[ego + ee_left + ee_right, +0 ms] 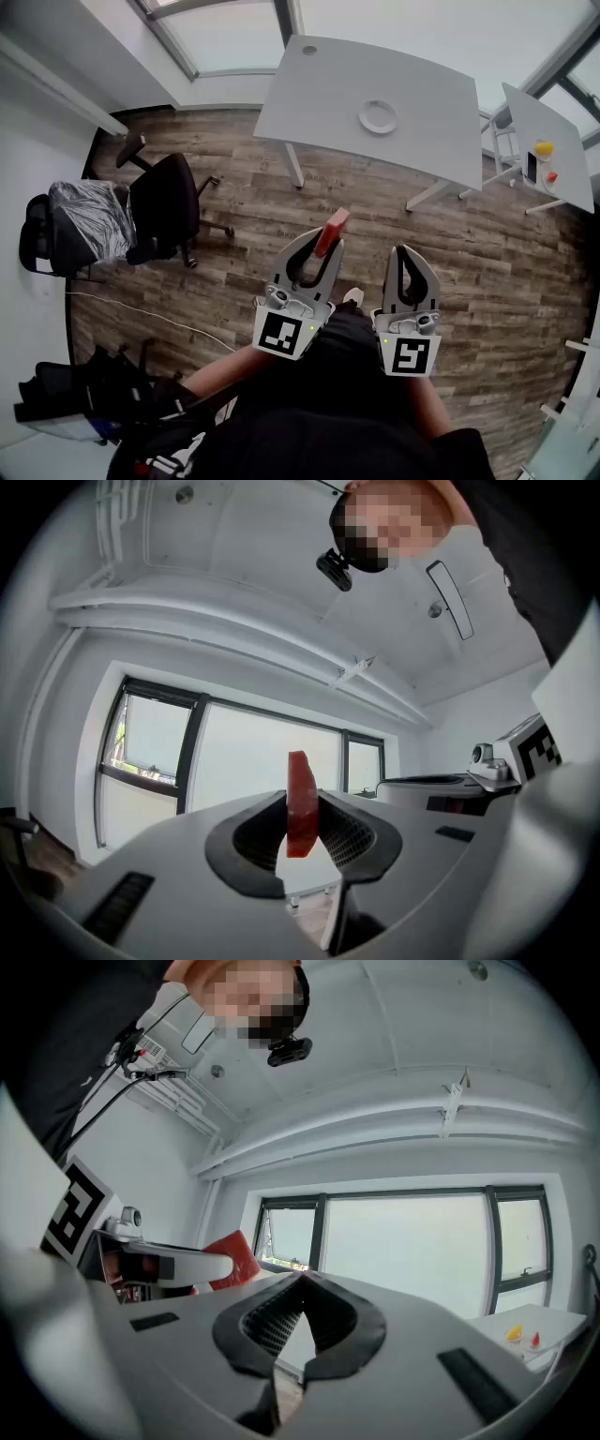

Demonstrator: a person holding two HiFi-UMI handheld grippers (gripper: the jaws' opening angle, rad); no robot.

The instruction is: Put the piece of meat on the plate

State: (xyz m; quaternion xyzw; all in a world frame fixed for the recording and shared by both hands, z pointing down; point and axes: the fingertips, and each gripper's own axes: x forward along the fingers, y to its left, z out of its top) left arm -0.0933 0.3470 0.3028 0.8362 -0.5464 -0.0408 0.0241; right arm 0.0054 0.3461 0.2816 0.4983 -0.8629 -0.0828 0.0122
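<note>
A red piece of meat (331, 232) is clamped upright between the jaws of my left gripper (323, 246), held level over the wooden floor. In the left gripper view the meat (301, 803) stands on edge between the two pads, sticking up above them. My right gripper (406, 258) is beside it to the right, its jaws closed together with nothing between them (298, 1309). From the right gripper view the meat (232, 1257) shows at the left. A small white plate (379, 117) lies on the grey table (319, 103) ahead, well beyond both grippers.
A black office chair (167, 202) and a second chair with a wrapped bundle (80, 225) stand to the left. A smaller white table (548, 141) with yellow and red items is at the right. A cable (141, 309) runs over the floor.
</note>
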